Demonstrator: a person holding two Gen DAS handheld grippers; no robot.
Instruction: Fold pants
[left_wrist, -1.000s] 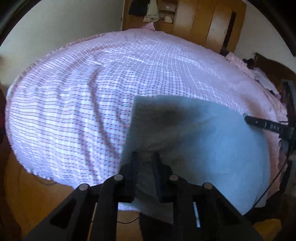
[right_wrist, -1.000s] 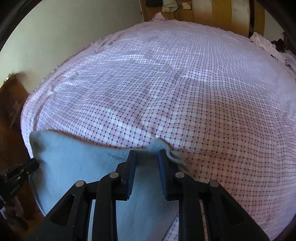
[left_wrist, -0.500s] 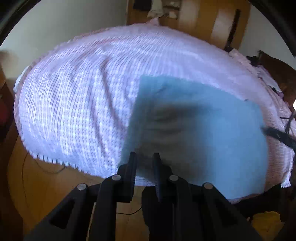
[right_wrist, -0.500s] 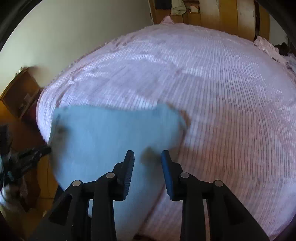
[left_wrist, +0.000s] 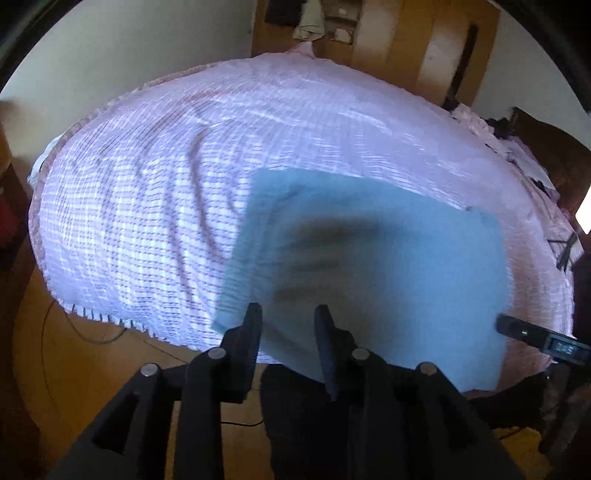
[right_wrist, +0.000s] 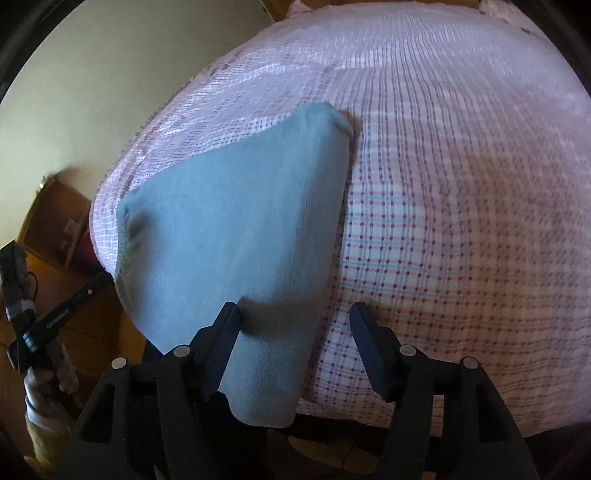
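Observation:
The light blue pants (left_wrist: 376, 273) lie flat on the checked bed cover, with their near edge hanging over the bed's front edge. In the right wrist view the pants (right_wrist: 236, 236) run from a far rounded corner down past the bed edge. My left gripper (left_wrist: 288, 325) is open and empty, above the near edge of the pants. My right gripper (right_wrist: 295, 325) is wide open and empty, above the right edge of the pants. The other gripper's tip (left_wrist: 535, 334) shows at the right, and the left gripper (right_wrist: 55, 314) shows at the left.
The pink checked bed cover (left_wrist: 155, 206) fills most of both views. A wooden wardrobe (left_wrist: 406, 40) stands beyond the bed. Wooden floor (left_wrist: 62, 362) and a cable lie below the bed edge. A wooden cabinet (right_wrist: 55, 221) stands at the left.
Both grippers have opened and let go of the pants. They have pulled back and up from the bed. The pants now lie spread flat on the cover.

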